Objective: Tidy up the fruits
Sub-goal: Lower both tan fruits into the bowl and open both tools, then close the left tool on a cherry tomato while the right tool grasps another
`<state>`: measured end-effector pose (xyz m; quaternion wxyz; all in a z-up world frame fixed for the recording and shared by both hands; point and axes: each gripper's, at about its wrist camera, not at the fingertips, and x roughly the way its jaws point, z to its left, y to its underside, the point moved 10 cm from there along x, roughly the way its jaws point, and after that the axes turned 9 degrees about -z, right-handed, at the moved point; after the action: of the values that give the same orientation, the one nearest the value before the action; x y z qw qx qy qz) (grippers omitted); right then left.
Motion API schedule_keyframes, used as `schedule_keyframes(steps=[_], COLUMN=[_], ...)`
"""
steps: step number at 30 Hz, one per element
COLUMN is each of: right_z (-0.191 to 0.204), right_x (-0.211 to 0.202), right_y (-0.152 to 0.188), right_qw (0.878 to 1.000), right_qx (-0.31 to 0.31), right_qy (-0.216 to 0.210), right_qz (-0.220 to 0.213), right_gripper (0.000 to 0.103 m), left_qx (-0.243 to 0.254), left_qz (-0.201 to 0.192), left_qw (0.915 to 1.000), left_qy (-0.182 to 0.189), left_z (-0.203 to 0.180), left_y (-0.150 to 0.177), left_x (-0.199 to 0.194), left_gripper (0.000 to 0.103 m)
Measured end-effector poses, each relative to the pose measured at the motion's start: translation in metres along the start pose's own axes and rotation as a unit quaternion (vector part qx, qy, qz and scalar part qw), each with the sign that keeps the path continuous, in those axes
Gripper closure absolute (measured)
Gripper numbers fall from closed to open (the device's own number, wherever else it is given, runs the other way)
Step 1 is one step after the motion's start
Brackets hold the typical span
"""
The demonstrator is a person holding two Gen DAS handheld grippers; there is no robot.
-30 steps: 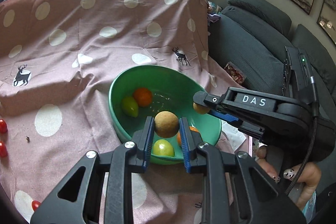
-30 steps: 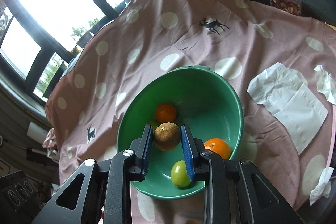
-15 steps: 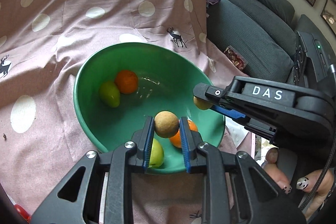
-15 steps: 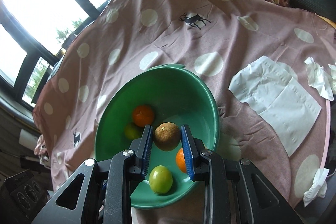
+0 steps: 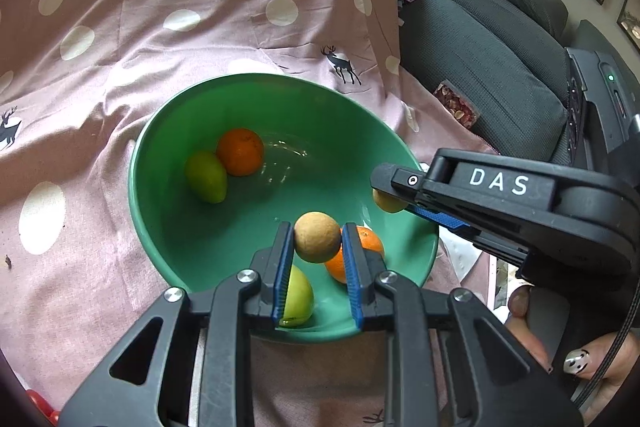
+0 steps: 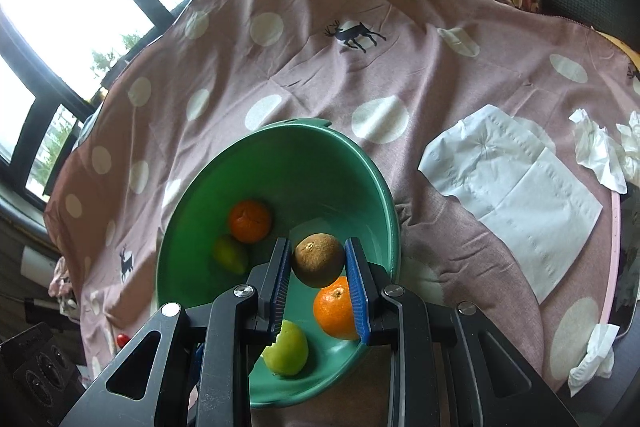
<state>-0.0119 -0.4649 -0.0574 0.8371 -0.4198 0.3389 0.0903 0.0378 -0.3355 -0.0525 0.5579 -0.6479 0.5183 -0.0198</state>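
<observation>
1. Looking along the left gripper (image 5: 317,259), I am seeing its blue pads pinching a round tan-brown fruit (image 5: 317,237) between them, and it is hanging just above the near side of the green bowl (image 5: 168,227).
2. Sitting inside that bowl are an orange (image 5: 240,151) touching a green fruit (image 5: 206,177) on the far left side, while a second orange (image 5: 360,247) and a yellow-green fruit (image 5: 298,293) are lying close together near the front rim, partly hidden behind the fingers.
3. Reaching in from the right is the right gripper (image 5: 390,199), marked "DAS", which is clamping a small yellowish-brown fruit (image 5: 386,202) over the bowl's right rim; a hand (image 5: 560,351) with painted nails is wrapping around its handle.
4. Spreading under the bowl is a pink polka-dot cloth (image 5: 200,27) with deer prints, and a grey sofa (image 5: 500,39) is standing behind it.
5. Turning to the right wrist view, the right gripper (image 6: 318,267) is squeezing a brown fruit (image 6: 318,259) above the green bowl (image 6: 192,211).
6. Resting below it are an orange (image 6: 334,309) and a green fruit (image 6: 286,351) near the front, with another orange (image 6: 250,221) and a darker green fruit (image 6: 230,254) toward the back left.
7. Lying on the pink cloth (image 6: 320,47) to the right are a flat white napkin (image 6: 516,183) and crumpled tissues (image 6: 600,151).
</observation>
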Motion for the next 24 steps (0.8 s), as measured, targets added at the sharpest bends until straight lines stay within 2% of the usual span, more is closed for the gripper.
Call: schedule_keyframes(steps=[4, 6, 9, 12, 14, 17, 20, 24], right_z=[0.003, 0.008, 0.017, 0.028, 0.035, 0.047, 0.061, 0.083], right_x=[-0.005, -0.008, -0.011, -0.014, -0.017, -0.020, -0.021, -0.019], right_y=[-0.005, -0.007, -0.007, -0.006, -0.005, -0.004, 0.001, 0.013], right_qw=[1.000, 1.000, 0.999, 0.998, 0.997, 0.996, 0.994, 0.991], right_qx=[-0.010, -0.015, -0.025, -0.041, -0.053, -0.067, -0.087, -0.122], right_qy=[-0.002, -0.008, -0.021, -0.026, -0.026, -0.031, -0.035, -0.039], right_qz=[-0.017, -0.024, -0.030, -0.035, -0.041, -0.048, -0.049, -0.047], right_gripper=[0.074, 0.070, 0.059, 0.058, 0.056, 0.052, 0.051, 0.051], left_qx=[0.005, 0.006, 0.010, 0.002, -0.014, -0.029, -0.057, -0.128], left_qz=[-0.015, -0.024, -0.035, -0.049, -0.057, -0.070, -0.078, -0.071], left_qw=[0.9999, 0.9997, 0.9989, 0.9972, 0.9944, 0.9841, 0.9664, 0.9512], left_qy=[-0.002, -0.008, -0.030, -0.057, -0.088, -0.161, -0.238, -0.272], left_z=[0.002, 0.006, 0.016, 0.036, 0.058, 0.102, 0.152, 0.209], left_y=[-0.007, -0.013, -0.020, -0.026, -0.029, -0.029, -0.019, 0.004], left_x=[-0.017, -0.029, -0.050, -0.077, -0.096, -0.127, -0.154, -0.175], left_gripper=[0.076, 0.066, 0.061, 0.055, 0.051, 0.050, 0.050, 0.050])
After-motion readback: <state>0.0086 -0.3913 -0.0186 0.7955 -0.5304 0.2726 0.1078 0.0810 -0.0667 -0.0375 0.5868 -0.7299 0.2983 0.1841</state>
